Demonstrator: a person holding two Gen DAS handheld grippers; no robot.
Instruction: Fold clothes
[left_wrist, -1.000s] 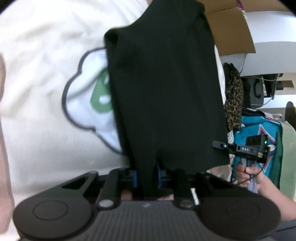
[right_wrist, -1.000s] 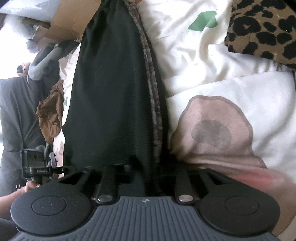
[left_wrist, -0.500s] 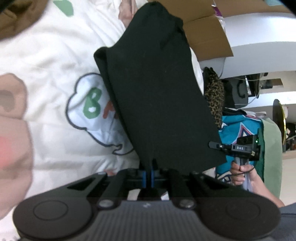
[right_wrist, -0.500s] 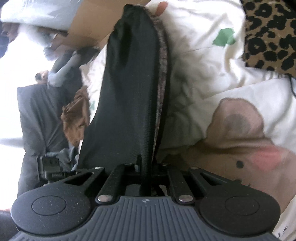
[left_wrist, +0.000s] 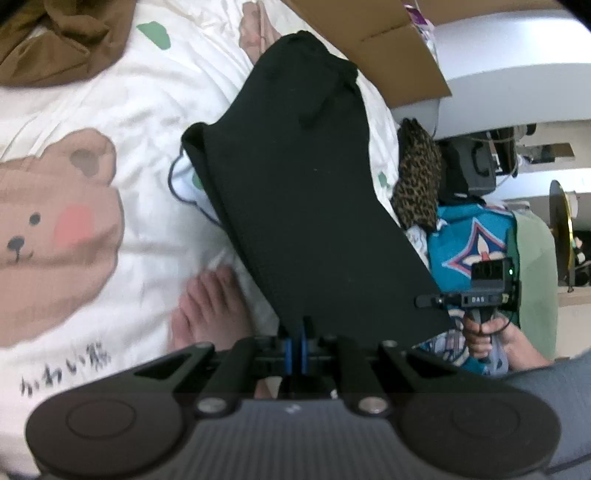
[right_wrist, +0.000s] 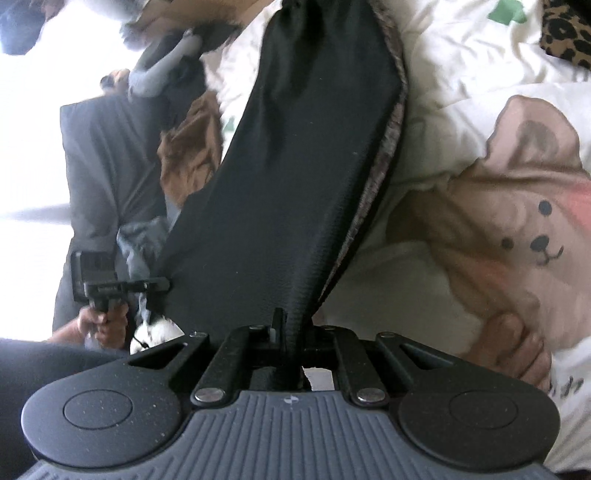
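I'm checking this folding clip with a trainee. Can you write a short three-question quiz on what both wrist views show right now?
1. True or false: the left hand-held gripper is shut on the black garment.
2. What is printed on the white bedding beside the garment? A) a bear B) a car C) a boat
3. Fill in: in the left wrist view, the patterned item to the right of the garment has a ____ print.

Key: 1 true; 2 A, a brown bear; 3 leopard. The right hand-held gripper also clamps the garment.
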